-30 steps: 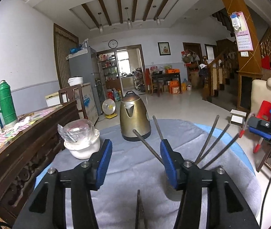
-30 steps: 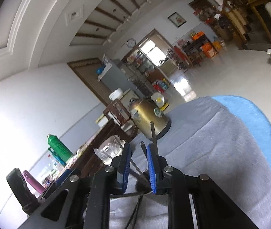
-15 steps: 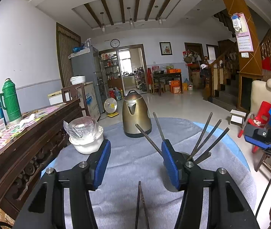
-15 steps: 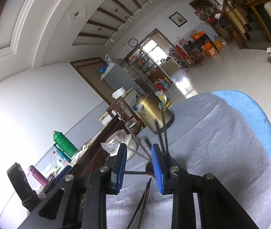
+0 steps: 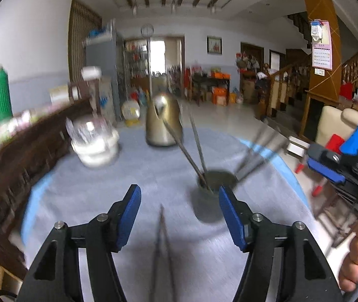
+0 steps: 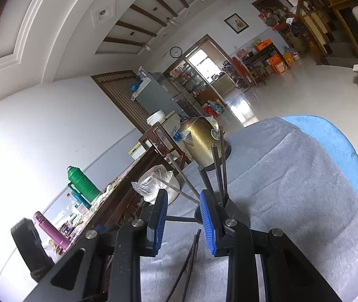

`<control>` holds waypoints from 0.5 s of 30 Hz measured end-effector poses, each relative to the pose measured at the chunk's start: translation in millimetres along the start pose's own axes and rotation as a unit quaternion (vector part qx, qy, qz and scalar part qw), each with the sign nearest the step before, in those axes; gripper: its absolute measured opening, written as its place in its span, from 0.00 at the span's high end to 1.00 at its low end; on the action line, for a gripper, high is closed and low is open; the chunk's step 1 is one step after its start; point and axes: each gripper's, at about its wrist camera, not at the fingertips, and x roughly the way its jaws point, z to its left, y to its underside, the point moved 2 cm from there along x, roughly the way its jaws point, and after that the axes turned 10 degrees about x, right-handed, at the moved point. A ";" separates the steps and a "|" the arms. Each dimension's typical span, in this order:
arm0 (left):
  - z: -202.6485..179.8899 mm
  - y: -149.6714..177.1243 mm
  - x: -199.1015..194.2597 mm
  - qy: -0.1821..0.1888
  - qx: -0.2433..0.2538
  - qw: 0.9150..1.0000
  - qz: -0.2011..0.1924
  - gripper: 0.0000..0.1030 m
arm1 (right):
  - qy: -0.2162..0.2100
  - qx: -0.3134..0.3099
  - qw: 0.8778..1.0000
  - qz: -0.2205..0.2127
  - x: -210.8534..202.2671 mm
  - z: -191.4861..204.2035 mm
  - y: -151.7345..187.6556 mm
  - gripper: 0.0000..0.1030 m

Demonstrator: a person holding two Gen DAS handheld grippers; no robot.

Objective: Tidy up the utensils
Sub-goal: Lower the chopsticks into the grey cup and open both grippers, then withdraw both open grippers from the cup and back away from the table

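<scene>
A dark cup [image 5: 215,193] stands on the grey tablecloth [image 5: 153,171] with several dark chopsticks [image 5: 196,146] leaning out of it. My left gripper [image 5: 179,211] hovers just short of the cup, its jaws opening with nothing pressed between them. A loose pair of chopsticks [image 5: 160,239] lies on the cloth under the gap. My right gripper [image 6: 182,219] is open beside the cup [image 6: 200,212], which its right pad half hides. One thin stick [image 6: 181,219] shows across the gap, and upright sticks [image 6: 219,171] rise behind. The loose pair [image 6: 190,256] lies below.
A gold kettle [image 5: 163,123] and a white bowl under plastic wrap [image 5: 94,143] stand at the table's far side. A dark wooden sideboard [image 5: 15,156] with a green thermos [image 5: 1,93] runs along the left. A hand [image 5: 355,264] holds the right gripper [image 5: 325,168].
The left view has tipped down, bringing the cup into sight, and its jaws have spread wider. The right jaws parted after the earliest frame, and the upright sticks now stand in the cup.
</scene>
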 end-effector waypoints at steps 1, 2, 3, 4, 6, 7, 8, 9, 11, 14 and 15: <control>-2.6 7.4 -0.7 0.013 -0.009 1.000 0.011 0.35 | 0.002 -0.001 1.000 -0.001 -0.4 -0.5 0.8 0.69; -6.6 16.9 -1.6 0.025 -0.016 0.999 0.023 0.34 | 0.008 -0.003 1.000 0.000 -0.5 -4.9 4.3 0.66; -9.9 24.5 -0.2 0.032 -0.019 0.999 0.033 0.34 | 0.013 -0.003 1.000 0.001 0.3 -7.8 7.1 0.55; -13.8 32.1 0.6 0.038 -0.019 0.998 0.046 0.34 | 0.021 -0.004 1.000 0.004 2.2 -14.0 10.4 0.43; -21.1 46.4 3.2 0.051 -0.014 0.996 0.073 0.34 | 0.032 -0.002 0.999 0.006 4.8 -26.6 13.7 0.43; -23.0 50.8 3.3 0.050 -0.012 0.995 0.080 0.34 | 0.035 0.003 0.999 0.008 7.2 -31.7 14.2 0.43; -23.7 53.4 2.5 0.046 -0.010 0.995 0.085 0.34 | 0.038 0.012 0.999 0.011 10.9 -39.2 14.8 0.43; -23.6 54.7 0.1 0.039 -0.009 0.995 0.087 0.34 | 0.038 0.023 0.999 0.014 13.9 -45.6 14.8 0.43; -19.1 50.4 -5.8 0.024 -0.005 0.996 0.086 0.34 | 0.025 0.041 0.999 0.010 16.6 -54.2 11.5 0.43; -9.9 42.7 -24.6 -0.027 0.011 0.997 0.075 0.34 | 0.017 0.031 0.999 -0.006 14.1 -50.9 -0.6 0.43; -7.1 40.3 -30.5 -0.041 0.016 0.996 0.073 0.34 | 0.012 0.028 0.999 -0.012 11.0 -47.0 -6.7 0.43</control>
